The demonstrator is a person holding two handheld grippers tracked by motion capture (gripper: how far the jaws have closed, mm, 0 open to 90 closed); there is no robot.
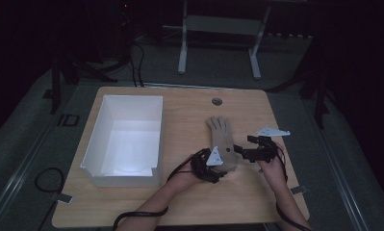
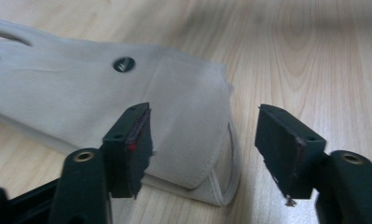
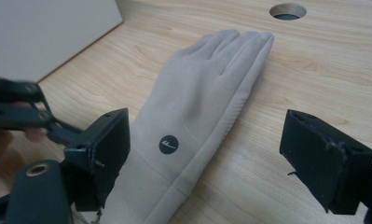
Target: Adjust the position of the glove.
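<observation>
Cuff first: my left tongs (image 2: 202, 140), half open, straddle the glove (image 2: 127, 102) cuff without pinching; I close squarely there, right tongs (image 3: 204, 154) wide open, empty.

A: Flat fabric glove (image 3: 197, 107): pale beige-grey, plain, no pattern. One small round dark badge (image 3: 168, 144) on its back, with a light mark inside.

B: Confirmed. Rectangular open box (image 1: 127, 139): white inside and out. Tabletop (image 1: 257, 192): light wood, visible grain streaks.

A: Left two-jaw gripper (image 2: 202, 144): black jaws, a thin red edge on one pad. Right two-jaw gripper (image 3: 207, 158): black jaws as well.

B: Three-cornered plates on both: light grey. Floor around the table: dull grey.
</observation>
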